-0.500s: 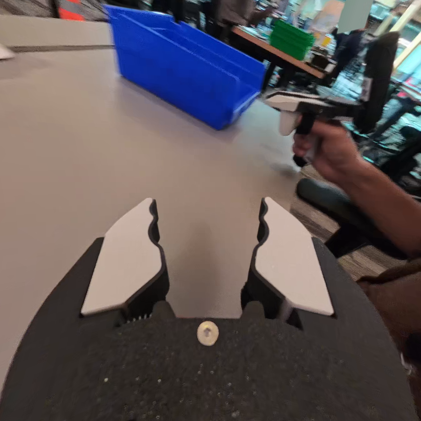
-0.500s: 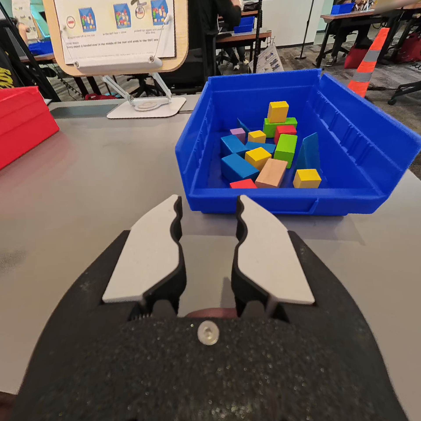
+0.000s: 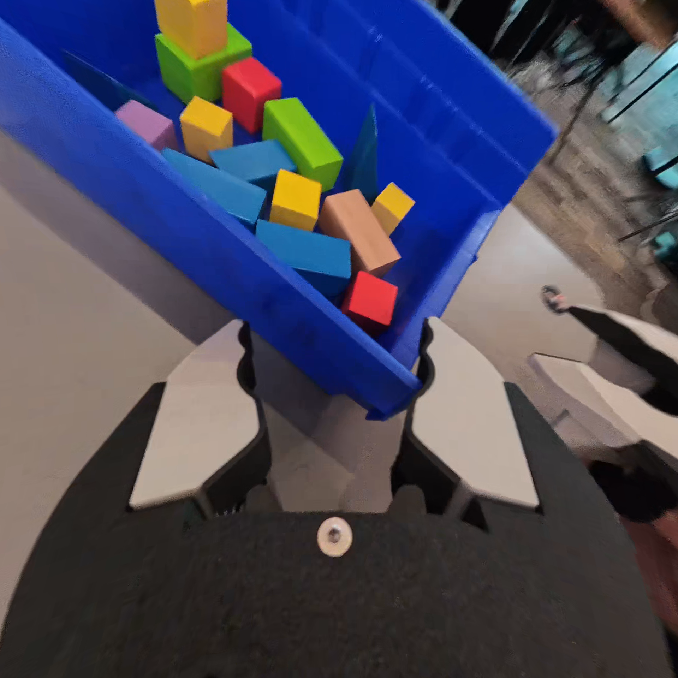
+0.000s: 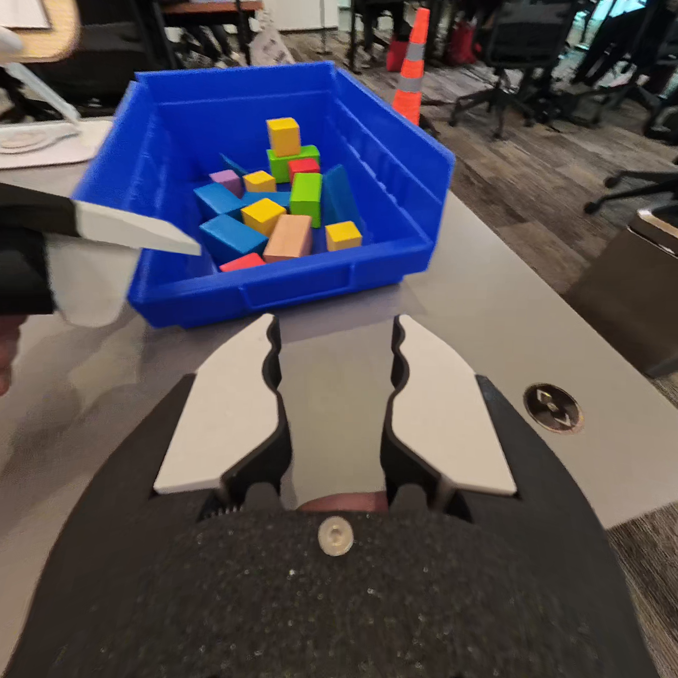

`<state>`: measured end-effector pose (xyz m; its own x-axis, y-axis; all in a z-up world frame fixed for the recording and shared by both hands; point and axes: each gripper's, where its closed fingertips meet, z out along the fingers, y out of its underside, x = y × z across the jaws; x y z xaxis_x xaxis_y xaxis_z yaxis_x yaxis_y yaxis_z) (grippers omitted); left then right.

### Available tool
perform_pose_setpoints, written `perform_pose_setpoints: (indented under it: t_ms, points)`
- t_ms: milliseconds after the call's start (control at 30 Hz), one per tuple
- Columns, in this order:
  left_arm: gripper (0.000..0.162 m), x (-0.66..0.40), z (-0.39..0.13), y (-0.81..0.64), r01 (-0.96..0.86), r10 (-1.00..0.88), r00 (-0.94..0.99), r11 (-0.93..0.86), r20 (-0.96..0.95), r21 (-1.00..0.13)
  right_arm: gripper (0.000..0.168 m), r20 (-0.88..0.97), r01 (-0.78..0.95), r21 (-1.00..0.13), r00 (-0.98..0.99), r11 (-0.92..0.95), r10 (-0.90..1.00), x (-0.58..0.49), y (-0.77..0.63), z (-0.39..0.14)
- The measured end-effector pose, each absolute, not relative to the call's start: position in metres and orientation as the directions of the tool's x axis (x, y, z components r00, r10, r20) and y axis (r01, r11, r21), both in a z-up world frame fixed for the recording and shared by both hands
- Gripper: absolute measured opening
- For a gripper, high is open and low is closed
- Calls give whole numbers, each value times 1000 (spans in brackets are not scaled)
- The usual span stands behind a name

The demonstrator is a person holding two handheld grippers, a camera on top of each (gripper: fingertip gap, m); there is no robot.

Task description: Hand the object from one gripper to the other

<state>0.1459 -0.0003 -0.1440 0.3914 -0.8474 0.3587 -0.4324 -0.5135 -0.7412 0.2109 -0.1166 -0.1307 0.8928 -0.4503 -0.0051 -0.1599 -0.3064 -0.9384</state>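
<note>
Left claw, spread wide and empty, hangs over the near corner of the bin on the desk; blocks lie just ahead inside. Right claw, parted, empty, faces the bin's front.

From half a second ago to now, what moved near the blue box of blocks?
The left tongs swung in over the near corner of the blue box. The right tongs opened wider and drew slightly closer to it. Nothing was taken hold of or let go: both tongs are empty, and the blocks lie as before.
</note>
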Motion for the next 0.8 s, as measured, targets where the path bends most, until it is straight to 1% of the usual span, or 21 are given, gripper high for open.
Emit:
perform_pose_setpoints:
  t_ms: [33, 67, 133, 233, 300, 400, 433, 467, 500, 533, 600, 733, 800]
  points:
    - [71, 144, -142, -3, -404, -827, 382, -551, 413, -730, 58, 4, -166, -935, 879, -313, -477, 215, -120, -132]
    - [63, 137, -142, 1, -382, -807, 415, -574, 420, -725, 58, 16, -167, -933, 865, -318, -501, 218, -122, -133]
    - [44, 118, -141, 12, -390, -806, 488, -545, 336, -742, 57, 49, -156, -925, 854, -345, -518, 217, -124, -135]
    - [24, 91, -141, 24, -411, -786, 576, -514, 222, -753, 57, 87, -119, -926, 857, -359, -508, 208, -118, -132]
    - [15, 77, -141, 27, -418, -775, 611, -491, 163, -764, 55, 104, -103, -932, 842, -346, -530, 206, -117, -128]
    - [6, 60, -141, 28, -413, -758, 644, -457, 102, -788, 51, 81, -111, -943, 837, -312, -541, 206, -111, -124]
    - [5, 56, -141, 26, -412, -758, 645, -449, 95, -793, 49, 67, -124, -943, 839, -309, -540, 205, -109, -126]
    - [5, 55, -140, 23, -403, -763, 637, -451, 109, -797, 45, 53, -136, -941, 846, -311, -530, 203, -107, -128]
    - [5, 53, -140, 19, -392, -765, 631, -457, 129, -798, 34, 16, -146, -948, 865, -282, -501, 197, -103, -124]
    - [6, 51, -140, 17, -391, -765, 631, -453, 124, -801, 15, -25, -169, -951, 875, -258, -484, 192, -100, -122]
    - [5, 45, -138, 16, -409, -767, 638, -414, 69, -813, 4, -19, -196, -940, 848, -280, -530, 194, -102, -123]
    - [4, 19, -136, 20, -380, -737, 673, -414, 60, -827, 3, 27, -163, -934, 856, -319, -516, 177, -88, -116]
    - [3, -5, -136, 32, -355, -707, 703, -439, 74, -825, 3, 60, -109, -941, 878, -321, -475, 156, -70, -106]
